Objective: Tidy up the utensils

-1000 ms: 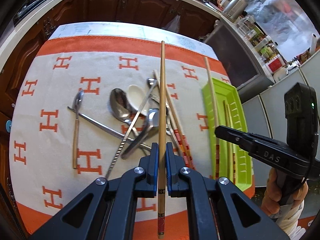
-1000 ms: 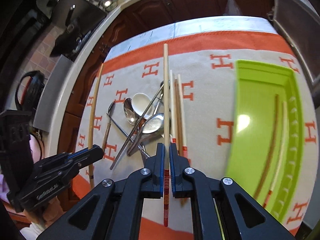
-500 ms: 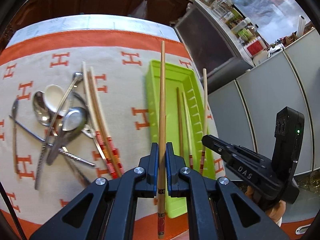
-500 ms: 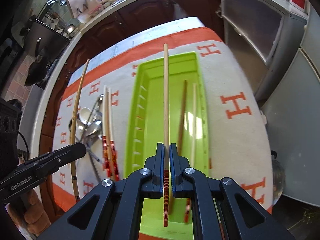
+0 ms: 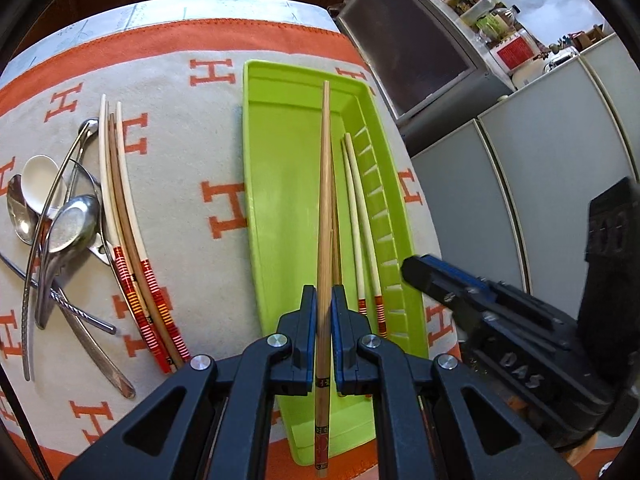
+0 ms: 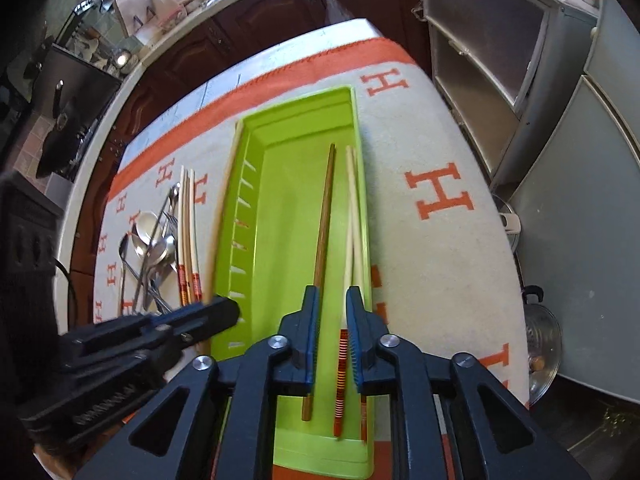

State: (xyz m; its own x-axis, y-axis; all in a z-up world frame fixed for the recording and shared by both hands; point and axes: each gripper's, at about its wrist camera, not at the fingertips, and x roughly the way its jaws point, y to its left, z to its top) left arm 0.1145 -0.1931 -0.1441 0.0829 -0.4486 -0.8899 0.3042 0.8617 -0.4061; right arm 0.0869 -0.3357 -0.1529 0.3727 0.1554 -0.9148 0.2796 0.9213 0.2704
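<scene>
My left gripper (image 5: 324, 300) is shut on a plain wooden chopstick (image 5: 326, 184) and holds it lengthwise above the green tray (image 5: 280, 160). Two white chopsticks with red-striped ends (image 5: 360, 216) lie along the tray's right side. In the right wrist view my right gripper (image 6: 331, 300) hovers over the tray (image 6: 280, 200), its jaws opening. A white red-striped chopstick (image 6: 349, 240) lies in the tray under the gap, clear of the pads. A brown chopstick (image 6: 324, 216) lies beside it. The left gripper (image 6: 224, 312) shows at the tray's left edge.
On the orange-and-cream H-patterned cloth (image 5: 224, 208), left of the tray, lie three red-banded chopsticks (image 5: 124, 216) and a tangle of metal spoons (image 5: 60, 232) with a white spoon (image 5: 40, 176). The table's edge and grey cabinets (image 5: 540, 184) stand close on the tray's right.
Both grippers have swung from over the utensil pile to over the green tray. The right jaws have parted, and their striped chopstick now lies in the tray. The left still grips its chopstick.
</scene>
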